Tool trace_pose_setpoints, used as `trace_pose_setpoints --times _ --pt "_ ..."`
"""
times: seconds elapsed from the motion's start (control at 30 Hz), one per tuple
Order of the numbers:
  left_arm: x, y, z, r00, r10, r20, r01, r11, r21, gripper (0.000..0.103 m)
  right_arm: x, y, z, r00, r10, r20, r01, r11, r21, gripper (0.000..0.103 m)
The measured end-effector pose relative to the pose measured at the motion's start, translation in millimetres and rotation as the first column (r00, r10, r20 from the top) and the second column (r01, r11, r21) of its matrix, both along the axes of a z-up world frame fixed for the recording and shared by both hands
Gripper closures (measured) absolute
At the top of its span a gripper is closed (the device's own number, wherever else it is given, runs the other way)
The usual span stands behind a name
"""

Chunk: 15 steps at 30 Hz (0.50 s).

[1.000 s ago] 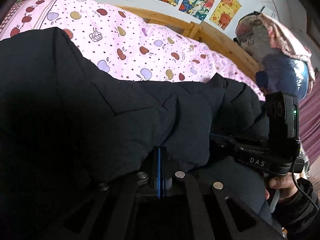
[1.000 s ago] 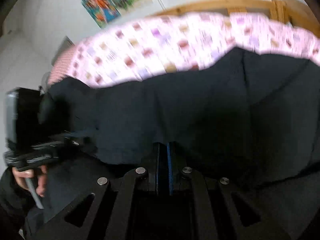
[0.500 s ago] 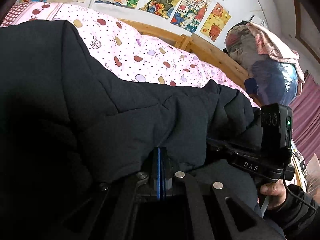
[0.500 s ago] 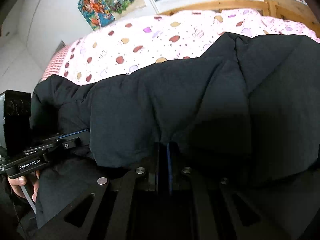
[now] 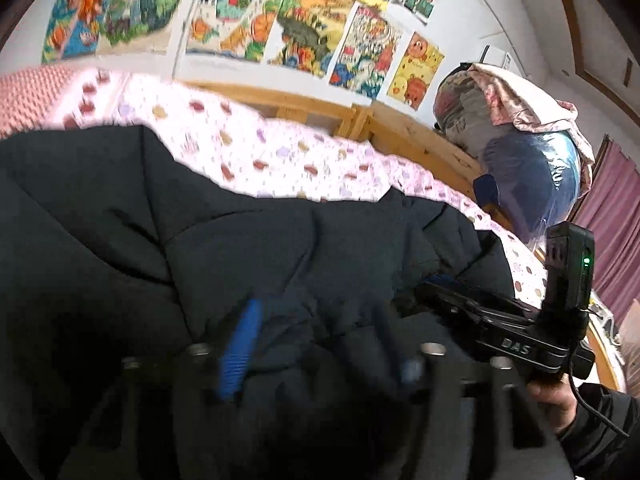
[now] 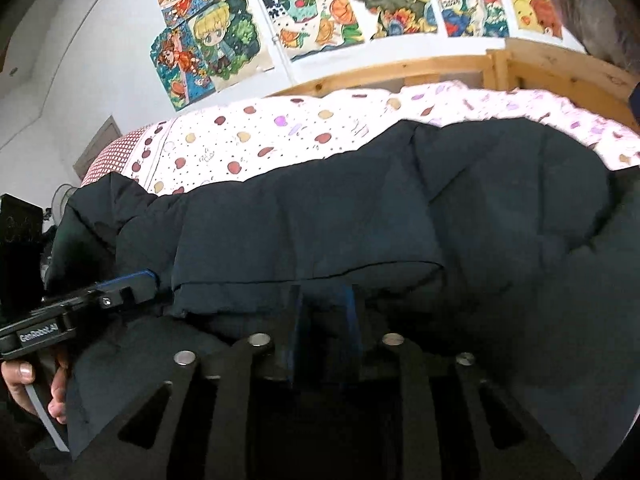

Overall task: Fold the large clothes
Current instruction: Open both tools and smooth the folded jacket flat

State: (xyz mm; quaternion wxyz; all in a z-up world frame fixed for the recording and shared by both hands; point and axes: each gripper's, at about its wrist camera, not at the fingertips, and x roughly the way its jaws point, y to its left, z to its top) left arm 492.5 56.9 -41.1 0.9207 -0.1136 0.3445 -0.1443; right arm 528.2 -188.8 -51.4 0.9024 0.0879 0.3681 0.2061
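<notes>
The left gripper (image 5: pixel 320 344) has its jaws spread apart, the blue-padded fingers (image 5: pixel 240 348) blurred in its own wrist view. The right gripper (image 6: pixel 324 320) has its jaws parted by a narrower gap, blue pads (image 6: pixel 352 312) facing each other. The two grippers sit side by side at much the same height, pointing the same way. Each handle is wrapped by a bare hand (image 5: pixel 556 404), the right one in a dark sleeve.
</notes>
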Motion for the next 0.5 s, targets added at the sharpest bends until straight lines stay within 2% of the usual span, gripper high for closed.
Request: trace_pose_setpoints --times 0.03,0.07,0.1,0.2,0.3,0.37,0.5 --pt "-4 0 5 1.000 0.018 0.016 -0.018 1.000 0.014 0.037 -2 4 3 1.000 -0.008 0.006 0.008 1.000 -0.009 0.060" --pt "-8 1 9 0.999 0.040 0.026 -0.041 0.999 0.027 0.036 -4 1 8 0.999 -0.025 0.020 0.025 0.999 -0.020 0.046" --pt "-12 2 13 0.997 0.066 0.035 -0.068 0.997 0.036 0.034 -6 1 11 0.999 -0.038 0.034 0.039 0.999 -0.022 0.040" --pt "-23 8 25 0.990 0.130 0.057 -0.133 0.990 0.038 0.028 -14 -5 25 0.996 -0.080 0.043 0.080 0.997 0.003 0.039" --pt "-35 10 36 0.984 0.166 0.073 -0.168 0.985 0.030 0.017 -27 -34 27 0.994 -0.108 0.034 0.107 0.994 0.023 0.039" --pt "-46 10 44 0.979 0.186 0.082 -0.188 0.982 0.019 0.012 -36 -35 28 0.992 -0.115 0.042 0.114 0.993 0.030 0.039" --pt "-68 2 63 0.976 0.188 0.112 -0.192 0.981 0.034 0.008 -46 -31 39 0.990 -0.122 0.066 0.118 0.991 0.062 0.028"
